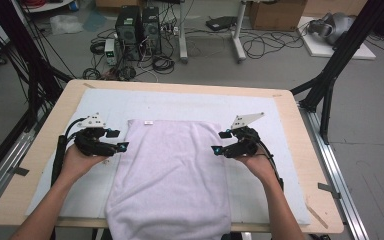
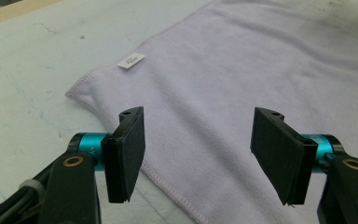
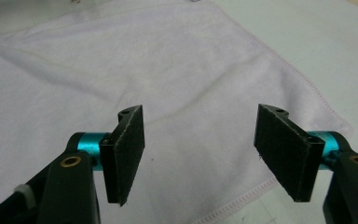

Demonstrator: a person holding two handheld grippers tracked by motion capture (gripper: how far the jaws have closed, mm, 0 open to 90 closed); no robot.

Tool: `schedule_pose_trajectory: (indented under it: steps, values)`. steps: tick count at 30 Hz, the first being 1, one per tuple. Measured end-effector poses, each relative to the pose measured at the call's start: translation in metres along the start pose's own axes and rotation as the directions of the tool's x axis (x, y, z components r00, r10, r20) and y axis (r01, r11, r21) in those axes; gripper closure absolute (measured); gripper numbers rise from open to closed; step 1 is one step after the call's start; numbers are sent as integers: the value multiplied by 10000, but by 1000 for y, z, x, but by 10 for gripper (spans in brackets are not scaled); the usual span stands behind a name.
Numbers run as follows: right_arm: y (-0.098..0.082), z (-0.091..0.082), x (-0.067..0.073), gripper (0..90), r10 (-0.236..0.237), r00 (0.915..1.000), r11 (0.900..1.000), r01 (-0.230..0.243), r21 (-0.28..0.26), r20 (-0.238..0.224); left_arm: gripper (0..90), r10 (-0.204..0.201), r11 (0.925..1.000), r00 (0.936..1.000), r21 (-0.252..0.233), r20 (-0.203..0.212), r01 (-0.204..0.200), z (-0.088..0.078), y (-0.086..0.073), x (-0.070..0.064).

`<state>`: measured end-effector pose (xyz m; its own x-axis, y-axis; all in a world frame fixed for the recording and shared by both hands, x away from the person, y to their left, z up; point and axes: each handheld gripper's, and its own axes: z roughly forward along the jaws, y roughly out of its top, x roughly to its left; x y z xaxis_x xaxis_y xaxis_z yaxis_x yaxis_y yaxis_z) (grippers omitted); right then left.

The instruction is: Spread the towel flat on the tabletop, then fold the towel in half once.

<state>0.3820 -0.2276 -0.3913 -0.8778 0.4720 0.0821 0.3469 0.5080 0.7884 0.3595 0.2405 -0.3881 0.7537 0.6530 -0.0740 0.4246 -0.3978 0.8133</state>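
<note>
On the white mat (image 1: 105, 107) lies a folded, pale lilac towel (image 1: 172, 170), white-tagged.

the high view looked forward and down from above the person's side, far enough to take in the whole table (image 1: 300, 165) and the floor behind it. the left gripper view sat close behind the left gripper (image 2: 198, 154), looking along its jaws at the towel (image 2: 242, 84) corner just ahead. the right gripper view did the same from the right gripper (image 3: 199, 154). all three shared the towel.
</note>
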Motion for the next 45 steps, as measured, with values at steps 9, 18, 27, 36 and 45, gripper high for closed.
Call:
schedule_pose_trajectory:
  steps: [9, 18, 27, 36, 45]
  values:
    - [10, 9, -6, 315, -128, 9999, 9997, 128, 206, -19, 363, -224, 9997, 9997, -84, -57, 223, 3, 2, 7]
    - [21, 1, -17, 318, -76, 9997, 9999, 74, 80, 211, 376, 171, 9998, 9995, -82, -278, -174, 7, 28, 15]
    - [20, 0, -41, 327, 401, 9977, 9992, -399, -43, 538, 413, 416, 9991, 9991, 64, -116, -415, 22, 40, 31]
    - [11, 13, -57, 359, 645, 9950, 9977, -658, 141, 765, 491, 48, 9984, 9989, 563, -463, -22, 45, 28, 52]
    - [-1, 33, -69, 416, 1006, 9892, 9907, -1095, 808, 1067, 537, -719, 9883, 9915, 1261, -1084, 855, 75, 14, 63]
